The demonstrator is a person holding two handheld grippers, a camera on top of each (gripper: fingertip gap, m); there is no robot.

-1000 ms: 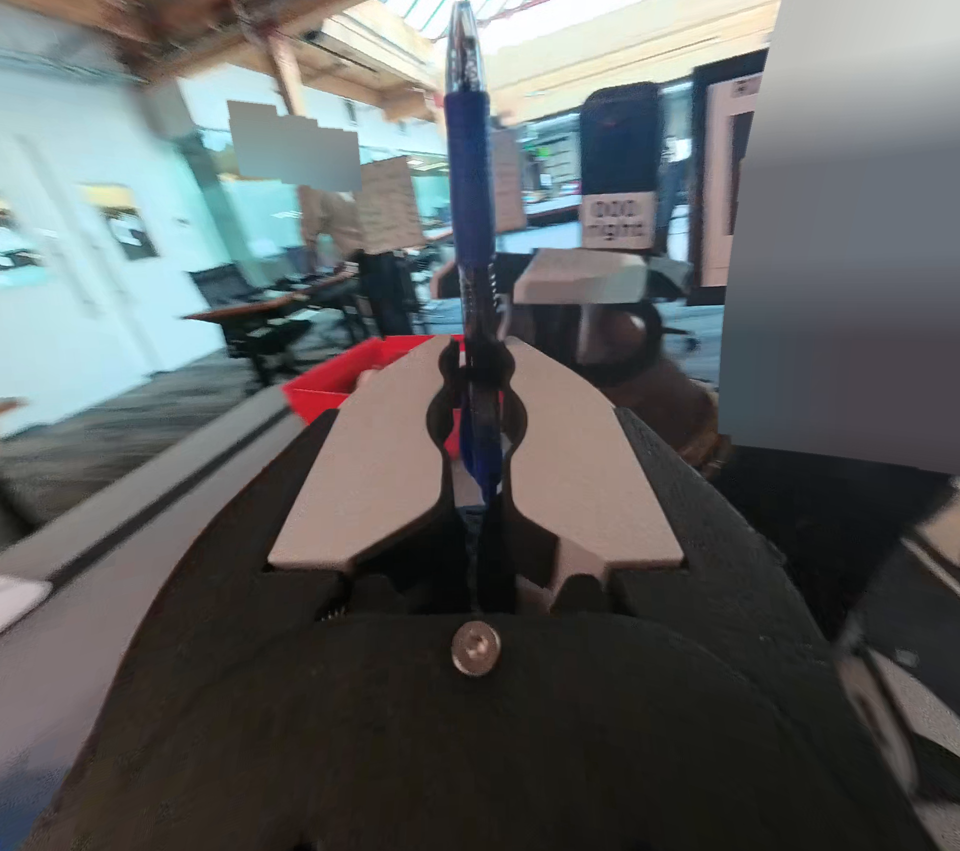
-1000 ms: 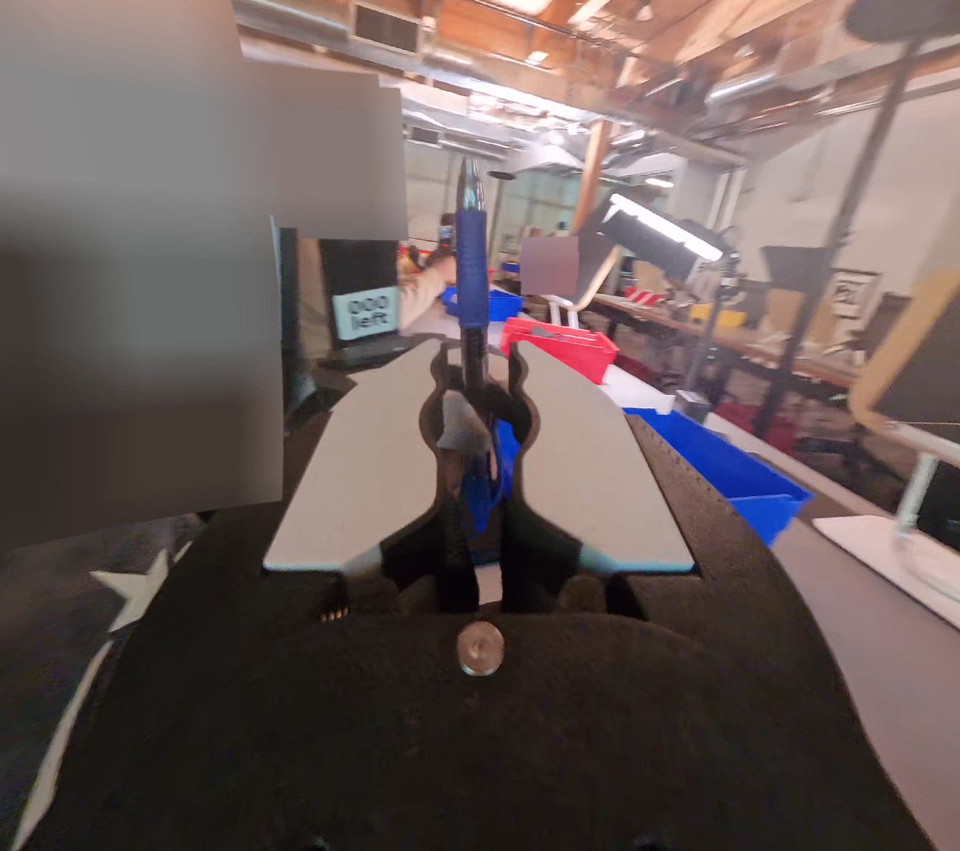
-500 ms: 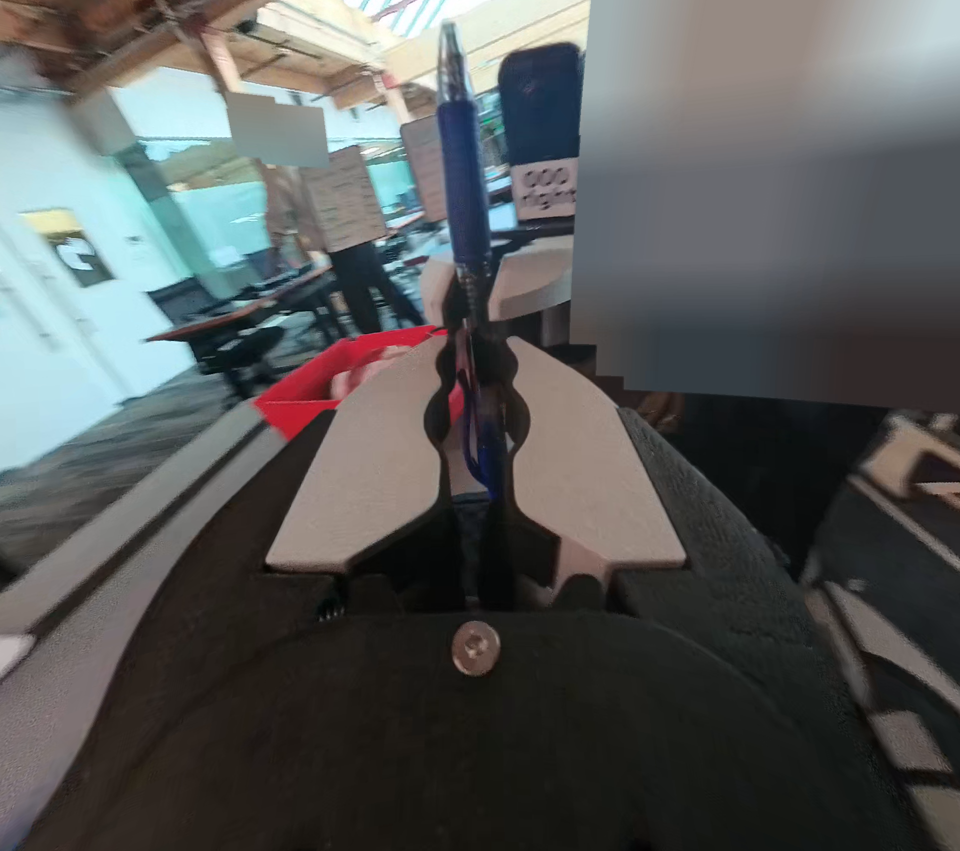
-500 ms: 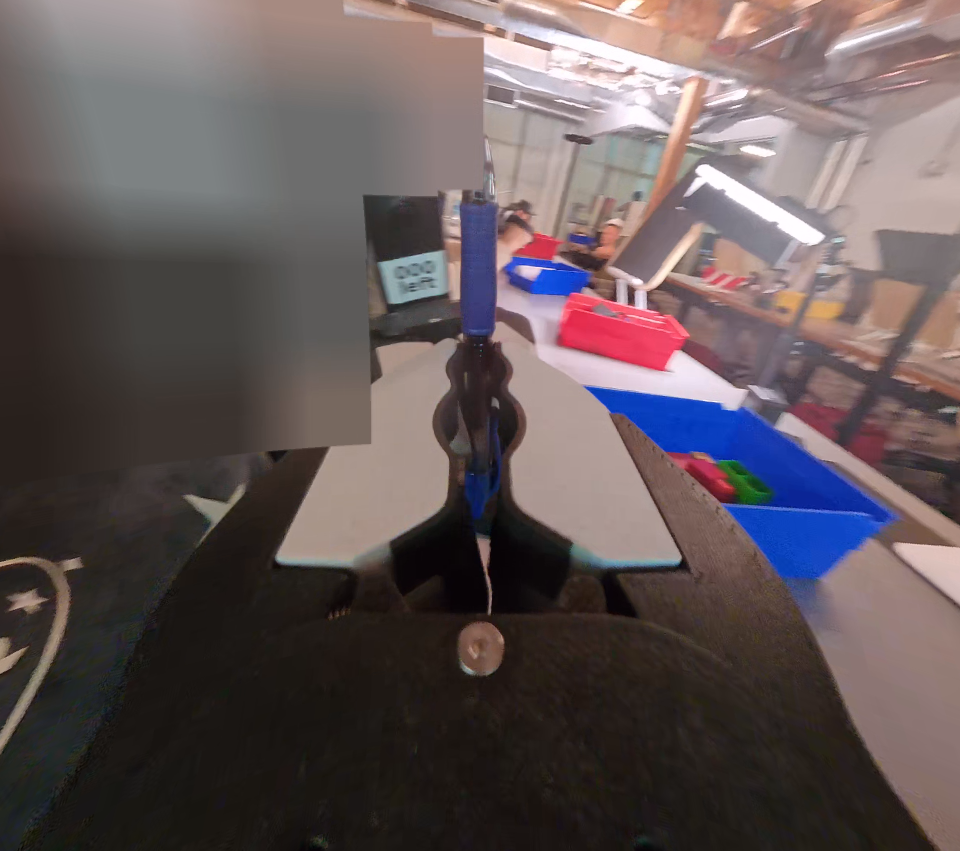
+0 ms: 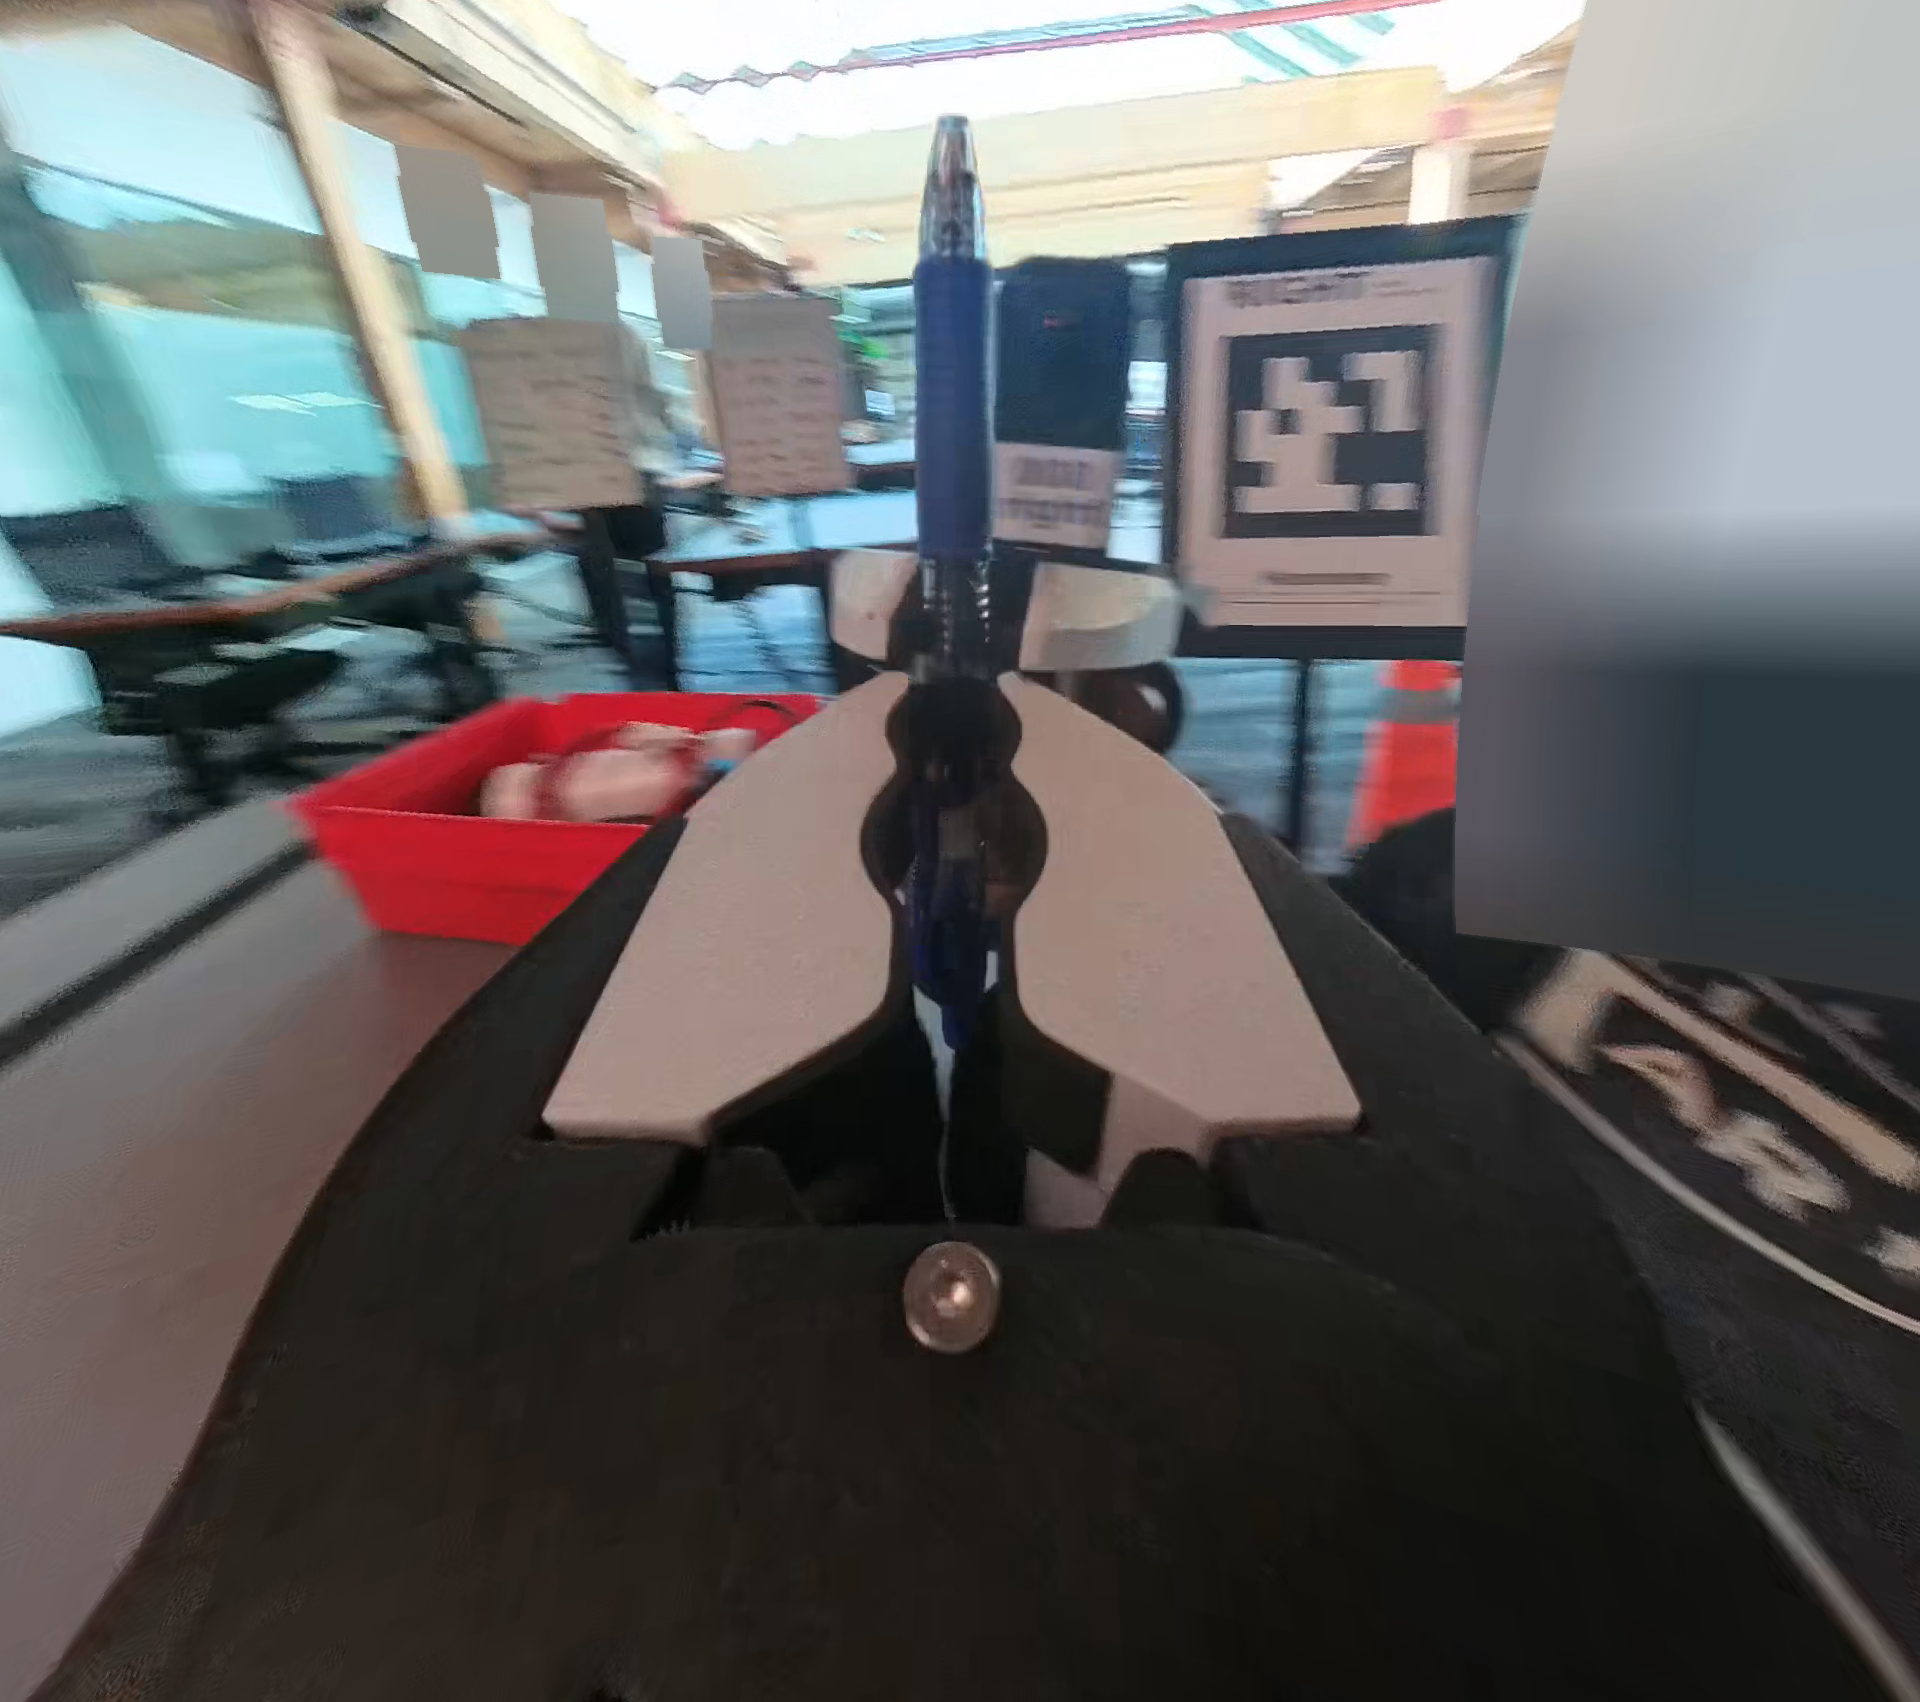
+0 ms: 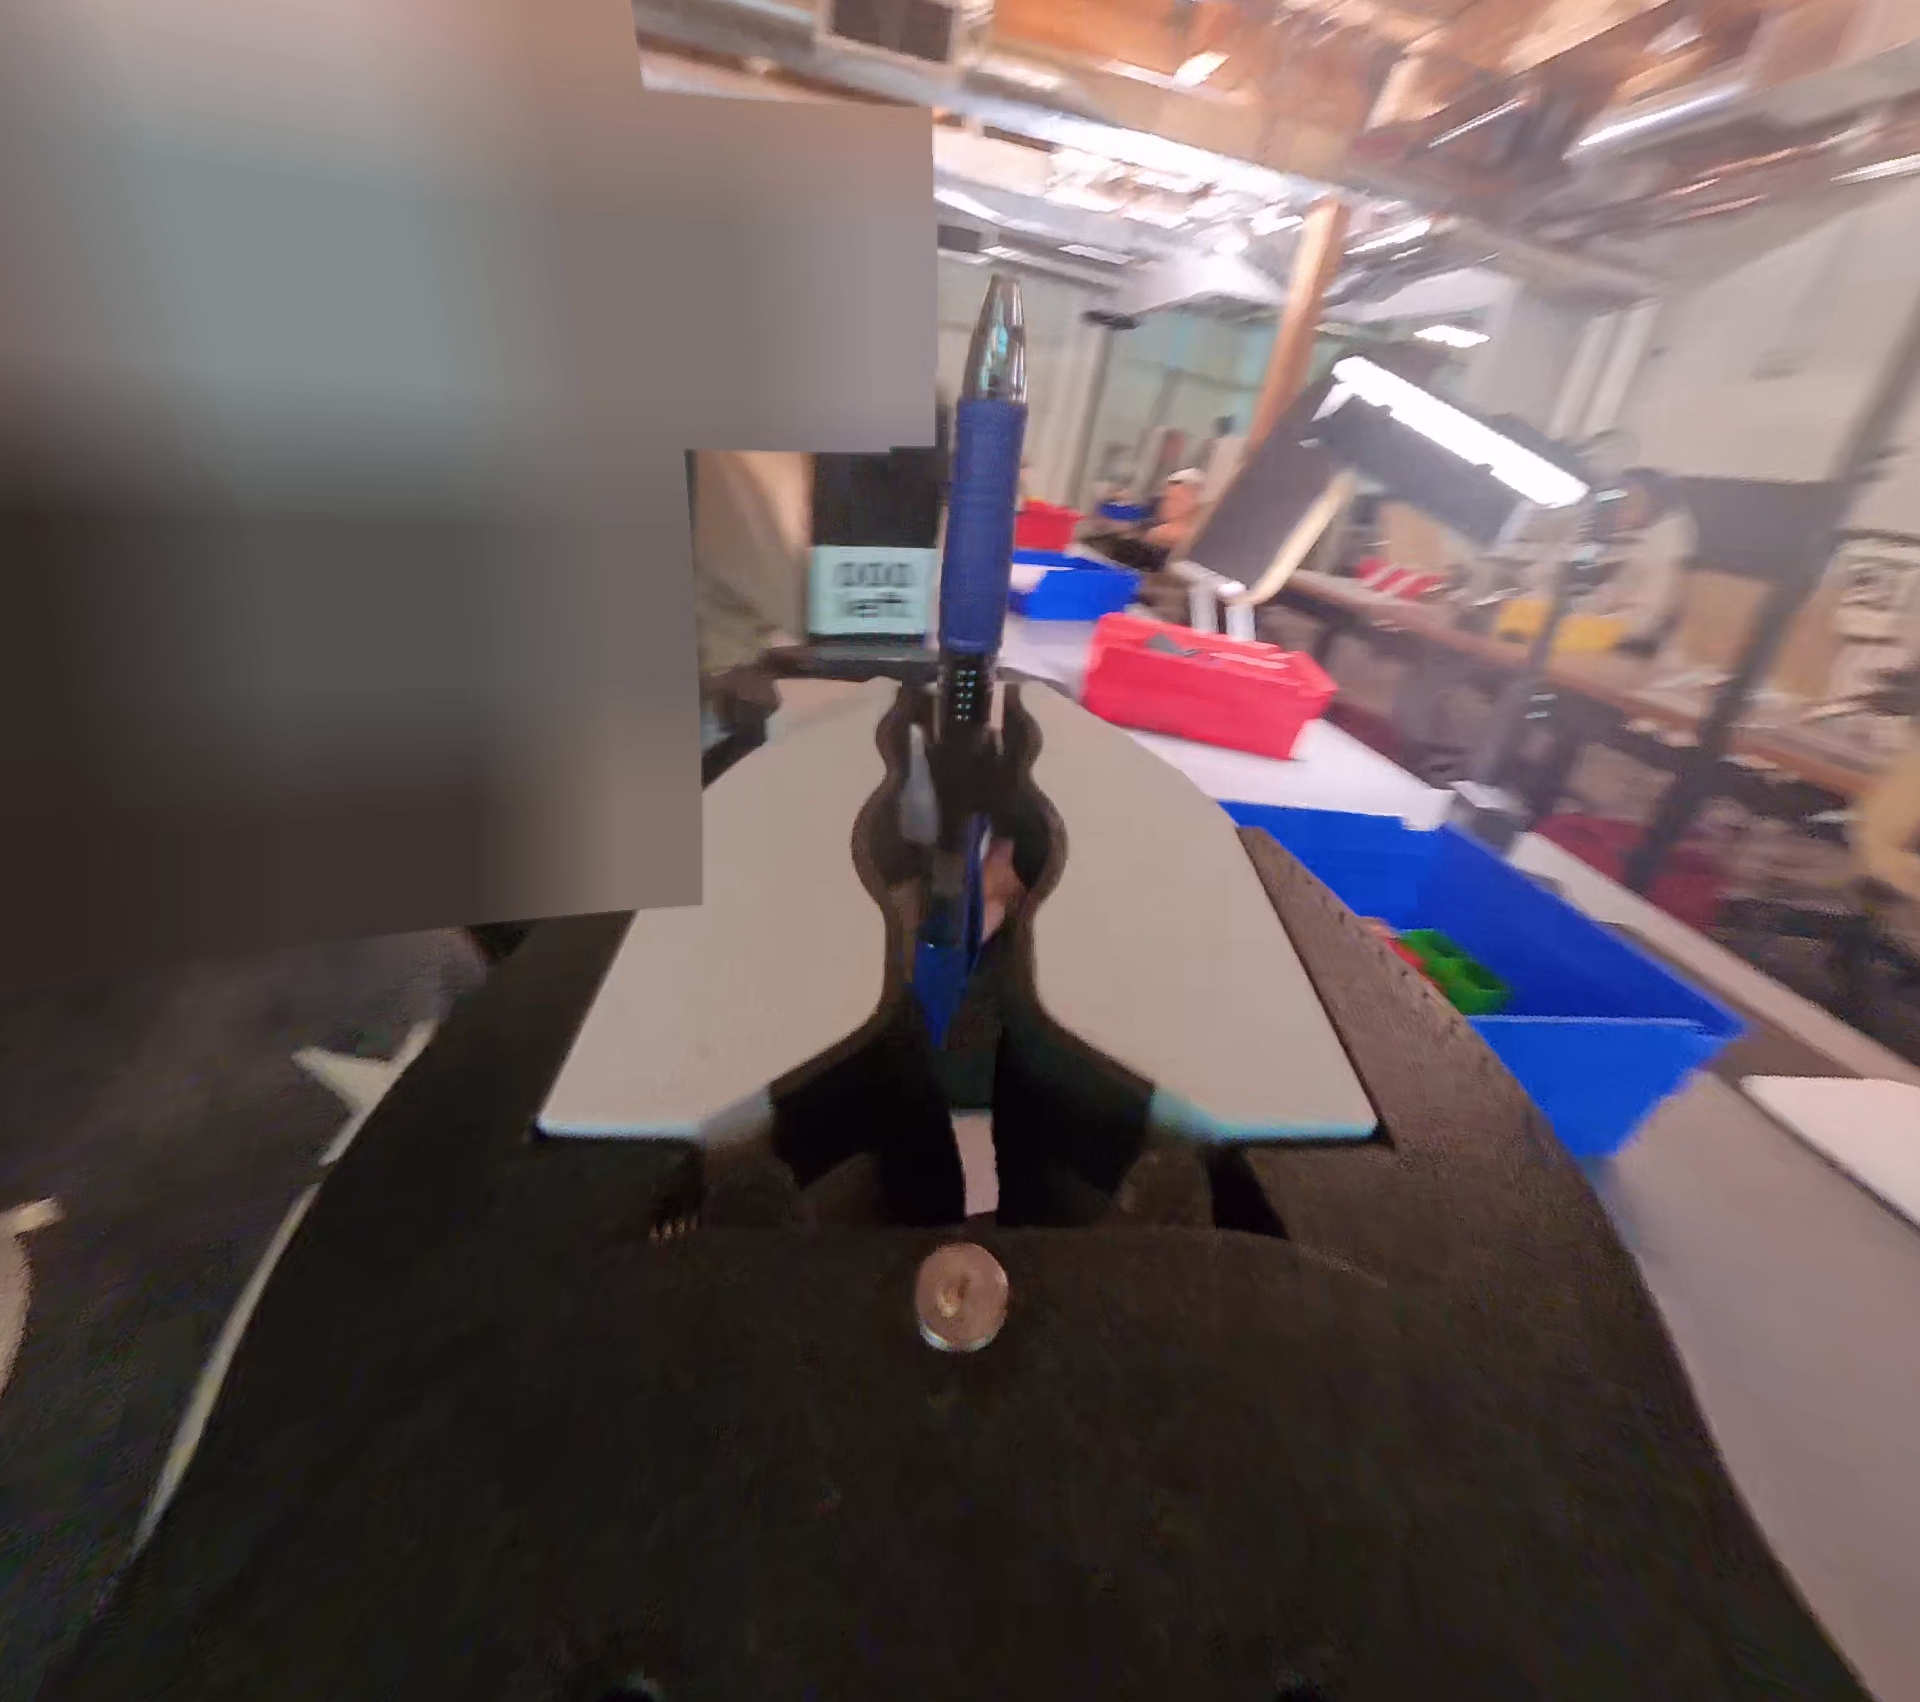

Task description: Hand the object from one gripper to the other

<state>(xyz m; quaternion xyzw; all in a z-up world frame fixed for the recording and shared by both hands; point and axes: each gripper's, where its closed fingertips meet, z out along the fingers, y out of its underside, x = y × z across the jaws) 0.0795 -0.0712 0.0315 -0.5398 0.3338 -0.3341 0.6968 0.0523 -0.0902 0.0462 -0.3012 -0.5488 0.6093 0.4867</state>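
Note:
A blue pen (image 5: 951,405) with a silver tip stands upright between my two grippers, which face each other. My left gripper (image 5: 951,686) is shut on the pen's lower barrel. The right gripper's pale fingers (image 5: 1101,613) show just behind the pen, close on either side of it. In the right wrist view the same pen (image 6: 982,530) stands between my right gripper's (image 6: 966,696) jaws, which are closed onto it. The left gripper's dark body (image 6: 862,665) shows behind. The pen's lower end is hidden between the fingers.
A red bin (image 5: 468,831) sits on the grey table (image 5: 156,1081) at left. A black-and-white marker board (image 5: 1330,426) stands behind. A blue bin (image 6: 1558,977) and a red bin (image 6: 1205,686) sit on the table at right. People are at benches far behind.
Both views have swung and tilted with the hands. The pen stays upright between both pairs of jaws. The right gripper now shows directly behind the pen in the left wrist view.

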